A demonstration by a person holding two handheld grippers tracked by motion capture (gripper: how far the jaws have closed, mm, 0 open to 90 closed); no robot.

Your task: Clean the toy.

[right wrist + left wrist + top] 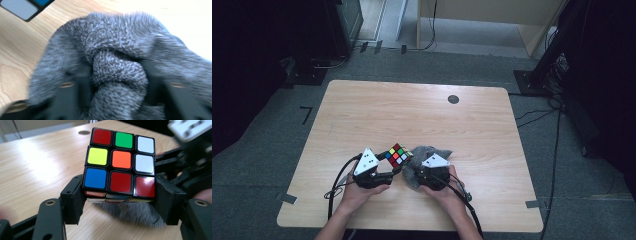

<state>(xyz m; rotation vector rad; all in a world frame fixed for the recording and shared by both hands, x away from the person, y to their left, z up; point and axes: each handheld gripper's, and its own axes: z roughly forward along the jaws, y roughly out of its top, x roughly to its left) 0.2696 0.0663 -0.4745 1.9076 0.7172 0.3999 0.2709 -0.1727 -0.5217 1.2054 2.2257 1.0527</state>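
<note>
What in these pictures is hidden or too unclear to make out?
- Puzzle cube, left gripper view: its lower and far faces are turned away, and the jaws cover its bottom corners.
- Grey knitted cloth, right gripper view: it covers the black jaws, and the picture is blurred there.
- Same cloth, high view: the right gripper and hand cover most of it.
- Left gripper, high view: jaw tips too small.

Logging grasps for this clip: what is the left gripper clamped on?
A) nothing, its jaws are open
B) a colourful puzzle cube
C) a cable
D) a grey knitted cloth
B: in the left gripper view the left gripper has its two black jaws pressed against opposite sides of the puzzle cube, lifting it above the grey knitted cloth.
</note>
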